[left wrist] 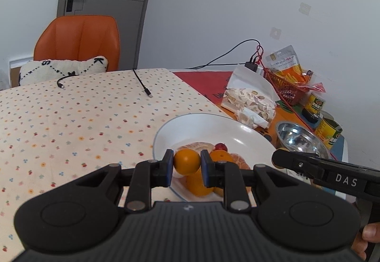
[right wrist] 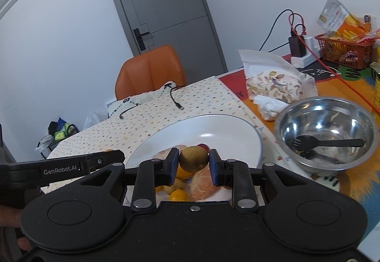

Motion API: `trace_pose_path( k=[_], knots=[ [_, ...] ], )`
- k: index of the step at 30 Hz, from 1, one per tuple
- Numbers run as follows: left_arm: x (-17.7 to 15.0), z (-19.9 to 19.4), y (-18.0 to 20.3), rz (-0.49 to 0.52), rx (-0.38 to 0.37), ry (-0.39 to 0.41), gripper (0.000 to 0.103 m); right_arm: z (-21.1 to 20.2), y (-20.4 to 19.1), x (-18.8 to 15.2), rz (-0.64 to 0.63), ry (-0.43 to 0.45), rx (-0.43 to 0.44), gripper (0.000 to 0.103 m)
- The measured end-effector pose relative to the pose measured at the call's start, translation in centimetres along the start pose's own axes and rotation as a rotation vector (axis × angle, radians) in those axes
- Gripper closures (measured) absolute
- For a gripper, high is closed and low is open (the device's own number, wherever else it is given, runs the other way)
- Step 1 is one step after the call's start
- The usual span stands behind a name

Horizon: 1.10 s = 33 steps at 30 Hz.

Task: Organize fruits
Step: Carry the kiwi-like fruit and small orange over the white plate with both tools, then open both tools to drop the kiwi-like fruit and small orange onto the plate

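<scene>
Black left tongs (left wrist: 187,168) are sitting nearest the lens in the left wrist view, their blue-padded tips pinching a small round orange fruit (left wrist: 186,161) and holding it just above the near rim of a wide white ceramic plate (left wrist: 247,136). Matching black right tongs (right wrist: 194,167) are filling the foreground of the right wrist view, pinching a fuzzy brown kiwi (right wrist: 193,159) over the same plate (right wrist: 228,130).

Beneath everything, a tabletop covered in a cream cloth with small coloured flowers (left wrist: 71,114) is stretching away toward an orange padded chair (left wrist: 78,41), which is carrying a white cushion with black letters (left wrist: 64,67). Behind the chair, a grey door (left wrist: 106,0) is standing shut.

On the plate, peeled orange segments (right wrist: 201,184), a small red fruit (left wrist: 220,146) and more yellow-orange pieces (right wrist: 177,195) are lying together under the two held fruits. Just to the right of the plate, a round shiny steel bowl (right wrist: 327,129) is holding a black plastic fork (right wrist: 327,142). Beyond it, a white patterned snack bag (right wrist: 275,85) is lying on an orange mat, and a red wire basket of packets (right wrist: 344,48) is standing near the wall. Two black cable ends (left wrist: 142,83) are resting on the cloth.
</scene>
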<state>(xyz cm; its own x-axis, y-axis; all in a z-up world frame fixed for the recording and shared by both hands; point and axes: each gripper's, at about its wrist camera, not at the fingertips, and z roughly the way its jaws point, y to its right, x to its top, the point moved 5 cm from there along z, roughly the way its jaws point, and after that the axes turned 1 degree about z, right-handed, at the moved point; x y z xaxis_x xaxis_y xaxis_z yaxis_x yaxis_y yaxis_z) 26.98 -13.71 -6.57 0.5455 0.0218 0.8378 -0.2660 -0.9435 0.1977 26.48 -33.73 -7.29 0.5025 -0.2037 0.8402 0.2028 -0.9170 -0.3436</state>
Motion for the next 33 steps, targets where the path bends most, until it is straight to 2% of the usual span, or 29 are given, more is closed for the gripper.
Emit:
trace_pose_path(
  k=[11, 14, 24, 27, 29, 33],
  knots=[
    [-0.7, 0.9, 1.6, -0.006, -0.041, -0.036, 0.080, -0.1, 1.2, -0.3, 0.016, -0.002, -0.025, 0.077],
    [-0.6, 0.9, 1.4, -0.023, -0.050, -0.038, 0.077, 0.0, 1.5, -0.2, 0.018, -0.004, -0.030, 0.077],
    [-0.4, 0.4, -0.6, -0.044, -0.013, -0.032, 0.071, 0.8, 1.5, -0.8, 0.015, -0.016, -0.057, 0.077],
    [-0.5, 0.2, -1.1, -0.038, 0.008, -0.032, 0.062, 1.1, 1.5, -1.0, 0.021, -0.020, -0.064, 0.077],
    [-0.5, -0.1, -1.3, -0.036, 0.019, -0.028, 0.054, 1.1, 1.5, -1.1, 0.028, -0.020, -0.065, 0.071],
    [-0.5, -0.8, -1.7, -0.023, 0.040, -0.024, 0.045, 0.6, 1.2, -1.1, 0.032, -0.012, -0.053, 0.065]
  ],
)
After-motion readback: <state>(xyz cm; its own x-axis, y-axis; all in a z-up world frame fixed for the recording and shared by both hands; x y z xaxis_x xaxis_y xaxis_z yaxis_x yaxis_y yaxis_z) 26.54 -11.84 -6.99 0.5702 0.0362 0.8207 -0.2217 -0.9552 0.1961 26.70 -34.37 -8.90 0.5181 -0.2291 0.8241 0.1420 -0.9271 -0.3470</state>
